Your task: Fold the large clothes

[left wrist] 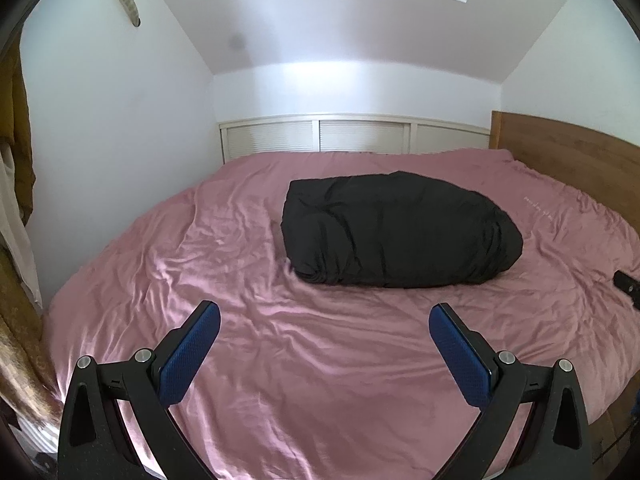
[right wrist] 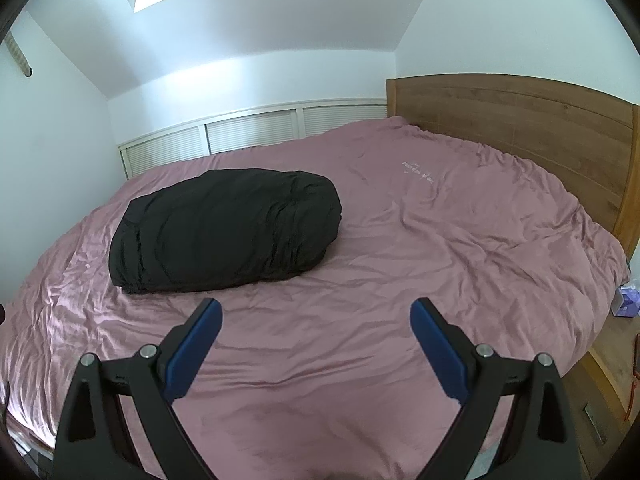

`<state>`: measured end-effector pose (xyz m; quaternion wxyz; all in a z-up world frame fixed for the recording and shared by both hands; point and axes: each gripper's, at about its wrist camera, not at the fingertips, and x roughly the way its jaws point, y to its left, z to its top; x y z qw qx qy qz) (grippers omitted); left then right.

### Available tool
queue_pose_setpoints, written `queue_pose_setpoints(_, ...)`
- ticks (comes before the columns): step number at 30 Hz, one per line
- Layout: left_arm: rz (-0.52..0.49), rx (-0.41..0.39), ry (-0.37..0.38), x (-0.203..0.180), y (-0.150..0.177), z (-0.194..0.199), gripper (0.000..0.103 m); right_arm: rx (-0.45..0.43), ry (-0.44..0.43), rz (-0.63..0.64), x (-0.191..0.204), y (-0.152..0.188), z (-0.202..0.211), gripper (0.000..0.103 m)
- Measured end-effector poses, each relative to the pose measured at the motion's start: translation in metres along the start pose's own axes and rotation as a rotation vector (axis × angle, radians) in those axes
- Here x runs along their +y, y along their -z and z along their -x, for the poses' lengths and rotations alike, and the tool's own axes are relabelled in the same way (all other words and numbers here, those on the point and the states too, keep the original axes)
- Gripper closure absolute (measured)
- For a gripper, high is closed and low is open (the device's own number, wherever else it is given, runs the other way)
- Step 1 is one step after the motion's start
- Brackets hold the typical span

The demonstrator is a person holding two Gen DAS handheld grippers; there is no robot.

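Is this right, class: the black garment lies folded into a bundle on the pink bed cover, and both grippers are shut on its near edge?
Not quite. The black garment does lie folded into a bundle on the pink bed cover, but both wrist views show the left gripper and right gripper open, short of it and holding nothing.

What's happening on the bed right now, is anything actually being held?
Nothing is held. The left gripper and the right gripper both hover open and empty above the pink bed cover. The black garment lies folded into a thick bundle in the middle of the bed, clear of both grippers. A small dark object rests near the bed's right edge; what it is can't be told.
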<state>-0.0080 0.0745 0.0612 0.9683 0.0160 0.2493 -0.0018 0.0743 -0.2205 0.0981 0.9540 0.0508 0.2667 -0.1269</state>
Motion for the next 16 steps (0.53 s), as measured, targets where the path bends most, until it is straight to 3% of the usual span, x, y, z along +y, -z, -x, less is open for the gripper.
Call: queue_pose_setpoints(16,-0.001,0.018,-0.024,0.0093,0.0022,-0.0106,0.001,-0.017,0.019,0.009,-0.0046,-0.0031,0.0011,0.007)
